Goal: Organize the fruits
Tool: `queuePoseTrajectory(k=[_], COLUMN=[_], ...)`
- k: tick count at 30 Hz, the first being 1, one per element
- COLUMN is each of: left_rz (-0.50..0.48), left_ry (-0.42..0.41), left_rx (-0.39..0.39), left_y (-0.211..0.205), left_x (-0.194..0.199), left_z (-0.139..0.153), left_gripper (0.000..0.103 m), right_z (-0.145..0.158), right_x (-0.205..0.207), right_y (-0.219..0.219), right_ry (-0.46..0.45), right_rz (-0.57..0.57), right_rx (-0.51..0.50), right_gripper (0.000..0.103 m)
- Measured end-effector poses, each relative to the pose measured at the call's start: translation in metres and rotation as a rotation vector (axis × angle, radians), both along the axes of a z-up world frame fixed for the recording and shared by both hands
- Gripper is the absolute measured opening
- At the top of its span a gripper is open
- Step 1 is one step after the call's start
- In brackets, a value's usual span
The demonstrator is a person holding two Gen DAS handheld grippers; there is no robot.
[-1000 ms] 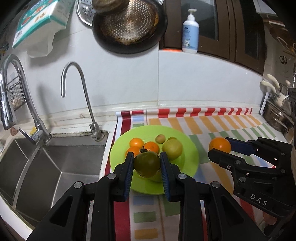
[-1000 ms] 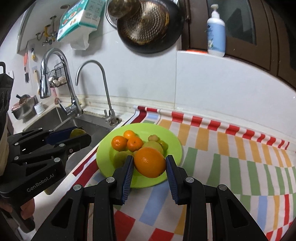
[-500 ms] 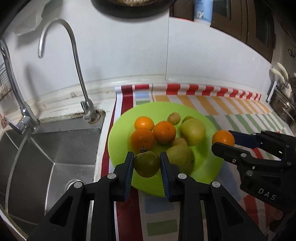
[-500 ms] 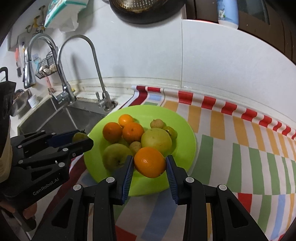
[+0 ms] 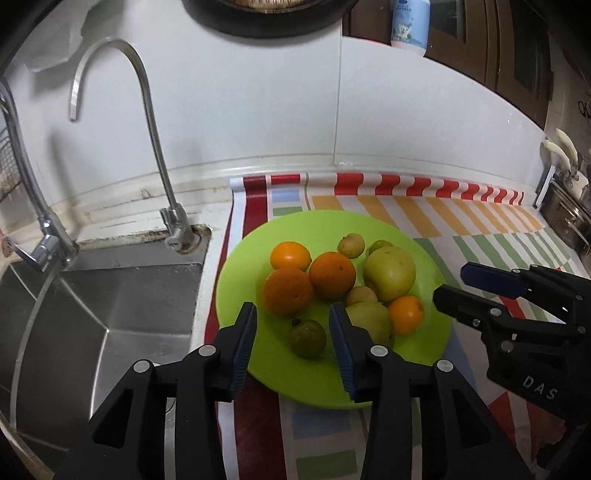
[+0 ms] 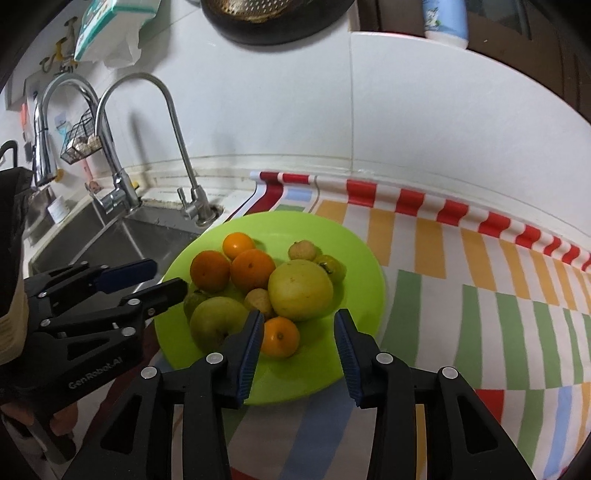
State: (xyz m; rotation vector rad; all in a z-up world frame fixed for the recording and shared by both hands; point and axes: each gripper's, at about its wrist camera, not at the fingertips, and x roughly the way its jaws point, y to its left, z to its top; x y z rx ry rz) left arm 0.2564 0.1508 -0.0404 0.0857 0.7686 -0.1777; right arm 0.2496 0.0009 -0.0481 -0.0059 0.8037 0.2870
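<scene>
A lime green plate (image 5: 432, 258) (image 6: 365, 266) on the striped cloth holds several fruits. My left gripper (image 5: 291, 332) is open over the plate's near left edge, with a dark green tomato (image 5: 307, 338) lying on the plate between its fingers. My right gripper (image 6: 298, 341) is open over the plate's near edge, with a small orange (image 6: 279, 336) (image 5: 406, 314) lying between its fingers. Other oranges (image 5: 331, 275), a big yellow-green fruit (image 6: 300, 289) and a green apple (image 6: 216, 324) fill the plate's middle.
A steel sink (image 5: 110, 306) lies left of the plate, with two taps (image 5: 173, 229) behind it. A striped cloth (image 6: 480, 314) covers the counter to the right. A dark pan (image 6: 277, 18) hangs on the wall above. Metal pots (image 5: 569, 218) stand at the far right.
Both grippers have opened and let go: the green tomato and the orange now lie on the plate. Both grippers have come lower and closer to the plate.
</scene>
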Motion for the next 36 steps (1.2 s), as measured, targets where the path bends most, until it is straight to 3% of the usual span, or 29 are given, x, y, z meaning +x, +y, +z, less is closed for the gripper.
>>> queuePoseTrajectory(k=[3, 7, 13, 16, 21, 29, 36], left_rz=[0.009, 0.008, 0.008, 0.006, 0.0, 0.036, 0.074], left_ry=[-0.017, -0.055, -0.119, -0.142, -0.191, -0.244, -0.252], left_rx=[0.006, 0.019, 0.008, 0.012, 0.016, 0.02, 0.004], left_y=[0.0, -0.003, -0.006, -0.006, -0.011, -0.023, -0.035], left_x=[-0.01, -0.03, -0.059, -0.071, -0.098, -0.145, -0.185], left_z=[0.007, 0.017, 0.033, 0.039, 0.049, 0.067, 0.072], left_gripper=[0.047, 0.055, 0.07, 0.075, 0.082, 0.097, 0.102], right_z=[0.007, 0.016, 0.031, 0.041, 0.056, 0.068, 0.079], right_x=[-0.012, -0.033, -0.065, -0.082, -0.11, -0.15, -0.188], right_y=[-0.006, -0.014, -0.028, -0.033, -0.041, -0.058, -0.074], right_ry=[-0.022, -0.045, -0.078, -0.116, -0.173, -0.206, -0.236], right_rz=[-0.03, -0.075, -0.136, -0.174, -0.223, -0.241, -0.243], right_rx=[-0.005, -0.008, 0.011, 0.006, -0.01, -0.03, -0.041], right_gripper=[0.041, 0.05, 0.051, 0.061, 0.067, 0.077, 0.085])
